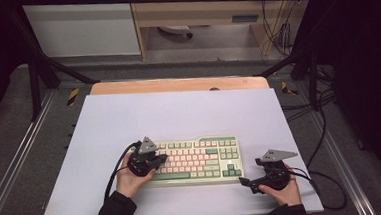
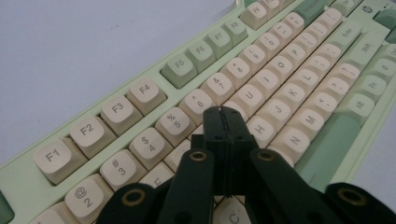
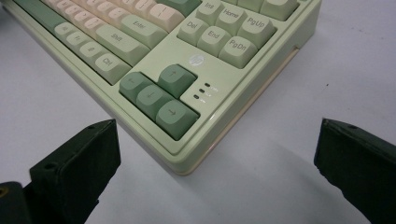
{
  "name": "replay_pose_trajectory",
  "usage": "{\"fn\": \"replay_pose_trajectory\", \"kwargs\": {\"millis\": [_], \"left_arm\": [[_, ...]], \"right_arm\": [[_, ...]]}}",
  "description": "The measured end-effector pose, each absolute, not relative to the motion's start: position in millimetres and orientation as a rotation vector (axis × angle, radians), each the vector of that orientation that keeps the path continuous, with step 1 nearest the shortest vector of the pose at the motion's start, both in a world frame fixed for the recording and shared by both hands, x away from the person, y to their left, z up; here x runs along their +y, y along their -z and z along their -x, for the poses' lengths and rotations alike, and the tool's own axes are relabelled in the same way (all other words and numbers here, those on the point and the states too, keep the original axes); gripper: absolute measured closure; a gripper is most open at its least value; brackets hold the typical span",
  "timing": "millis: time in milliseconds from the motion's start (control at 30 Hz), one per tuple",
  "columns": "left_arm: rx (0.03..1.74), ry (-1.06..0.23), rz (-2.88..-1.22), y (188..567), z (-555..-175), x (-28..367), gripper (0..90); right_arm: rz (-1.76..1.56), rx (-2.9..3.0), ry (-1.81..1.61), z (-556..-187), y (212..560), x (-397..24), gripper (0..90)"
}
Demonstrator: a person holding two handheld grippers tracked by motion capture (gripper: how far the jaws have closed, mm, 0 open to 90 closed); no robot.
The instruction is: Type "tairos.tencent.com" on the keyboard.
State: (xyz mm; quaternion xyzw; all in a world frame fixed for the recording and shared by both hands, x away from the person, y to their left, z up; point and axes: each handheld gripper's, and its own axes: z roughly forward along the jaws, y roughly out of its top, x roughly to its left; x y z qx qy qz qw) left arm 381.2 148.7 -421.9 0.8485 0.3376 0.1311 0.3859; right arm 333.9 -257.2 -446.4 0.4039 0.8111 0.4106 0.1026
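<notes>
A: Where does the keyboard [image 1: 196, 159] lie, and which way does it run?

B: It lies flat on the near half of the tabletop [image 1: 179, 115], close to the person's edge. Its long axis runs left to right across the high view, parallel to that edge. The function row faces away from the person; the space bar faces them. The arrow keys [image 3: 159, 95] sit at its right end.

A: Shape and material?

B: A low rectangular slab with rounded corners. The case is pale green, smooth and slightly glossy plastic. Most keycaps are cream and matte, with sculpted tops; the space bar, some function keys and the arrow keys are darker green. The tabletop under it is covered by a plain, pale, matte sheet, with a wooden strip showing at the far edge.

A: State of the left hand-held gripper [image 2: 223, 122]?

B: Its two black jaws are pressed together with nothing between them. The joined tip rests over the letter keys at the keyboard's left part, just below the number row; whether it presses a key I cannot tell.

A: And the right hand-held gripper [image 3: 217, 154]?

B: Its jaws are spread wide and hold nothing. It hangs just beside the keyboard's near right corner, apart from it, pointing toward the arrow keys.
</notes>
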Motion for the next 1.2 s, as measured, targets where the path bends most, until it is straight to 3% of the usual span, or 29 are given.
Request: {"fn": "replay_pose_trajectory", "kwargs": {"millis": [733, 1200], "left_arm": [[0.879, -0.365, -2.119, 407.6, -365.9, 185.9, 89.9], [0.939, -0.375, -2.124, 419.1, -362.4, 211.0, 89.9]], "right_arm": [[-1.188, 2.397, -1.205, -333.7, 446.6, -257.3, 0.9], [-1.196, 2.401, -1.201, -333.5, 446.9, -256.8, 0.7]]}}
